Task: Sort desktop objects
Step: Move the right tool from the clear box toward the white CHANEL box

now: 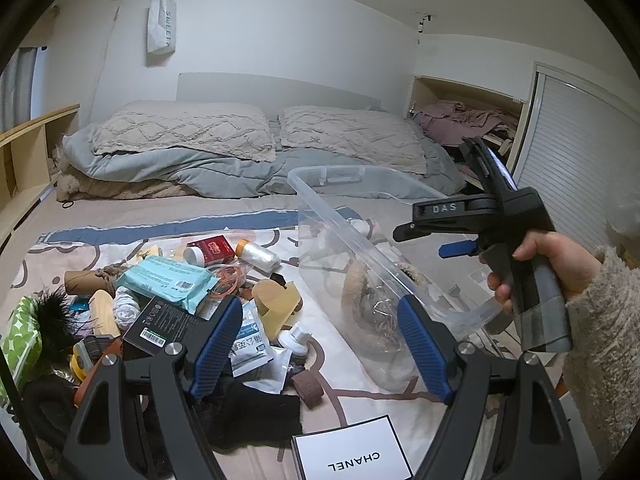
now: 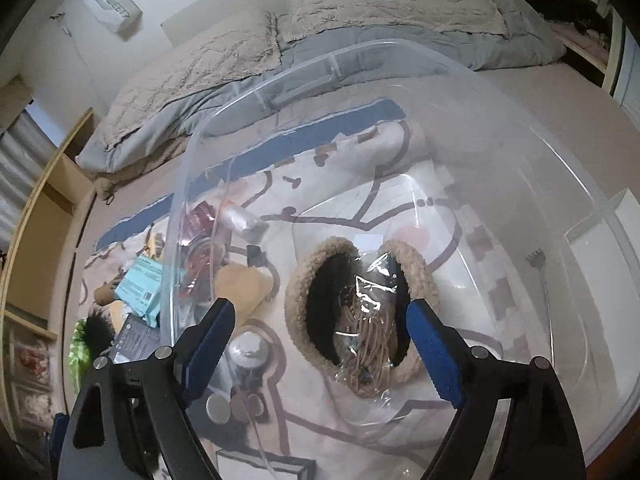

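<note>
Two hand-held grippers spread, pinching nothing: right hand-held gripper (image 2: 320, 344) above clear bin (image 2: 360, 56), over plastic-wrapped bundle (image 2: 368, 344) inside; left hand-held gripper (image 1: 320, 344) beside bin; bin's long axis toward pillows (image 1: 180, 128).

I see a clear plastic bin (image 2: 400, 92), smooth and shiny. Inside it lies a fuzzy tan thing (image 2: 312, 292) that looks like rough fleece, with a crinkly see-through bag (image 2: 372, 320) on top. My left gripper (image 1: 320, 356) has matt black arms and ribbed blue pads (image 1: 218, 344). The white box (image 1: 352, 456) looks like smooth card. The sleeve (image 1: 604, 340) is fluffy cloth.
</note>
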A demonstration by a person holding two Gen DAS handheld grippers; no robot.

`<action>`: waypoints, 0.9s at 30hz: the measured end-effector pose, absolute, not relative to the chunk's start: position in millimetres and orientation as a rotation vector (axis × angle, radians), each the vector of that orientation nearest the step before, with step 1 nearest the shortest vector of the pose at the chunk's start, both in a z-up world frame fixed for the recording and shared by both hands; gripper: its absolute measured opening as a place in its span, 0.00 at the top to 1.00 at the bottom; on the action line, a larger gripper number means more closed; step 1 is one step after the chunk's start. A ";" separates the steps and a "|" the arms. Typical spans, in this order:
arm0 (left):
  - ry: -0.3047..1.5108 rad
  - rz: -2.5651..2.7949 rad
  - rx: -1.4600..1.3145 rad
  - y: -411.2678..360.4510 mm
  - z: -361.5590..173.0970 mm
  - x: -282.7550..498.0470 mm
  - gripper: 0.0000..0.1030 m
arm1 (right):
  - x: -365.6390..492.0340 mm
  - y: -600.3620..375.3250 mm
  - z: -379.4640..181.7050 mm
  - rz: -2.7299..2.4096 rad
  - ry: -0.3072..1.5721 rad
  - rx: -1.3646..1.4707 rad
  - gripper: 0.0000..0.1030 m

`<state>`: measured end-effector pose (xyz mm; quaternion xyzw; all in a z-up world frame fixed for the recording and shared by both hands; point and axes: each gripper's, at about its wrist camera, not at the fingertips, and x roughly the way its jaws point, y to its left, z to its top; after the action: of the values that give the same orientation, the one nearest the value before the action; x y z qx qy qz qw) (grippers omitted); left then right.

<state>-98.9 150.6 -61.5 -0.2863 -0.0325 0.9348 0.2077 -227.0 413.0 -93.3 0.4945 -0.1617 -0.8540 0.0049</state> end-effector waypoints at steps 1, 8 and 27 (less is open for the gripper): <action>-0.089 2.603 -0.797 150.4 -61.3 -98.5 0.22 | -224.7 412.7 -92.7 -2.679 -0.506 1.535 0.15; -0.085 2.610 -0.803 146.6 -61.2 -96.2 0.22 | -191.5 410.4 -71.4 -2.744 -0.542 1.268 0.15; -0.112 2.625 -0.751 134.4 -53.2 -83.2 0.04 | -82.0 389.5 -39.0 -2.928 -0.417 0.758 0.00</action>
<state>-83.2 134.4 -53.2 -0.2691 -0.0401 0.9406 0.2032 -82.0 389.5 -39.0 0.2479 -0.1366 -0.9581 0.0443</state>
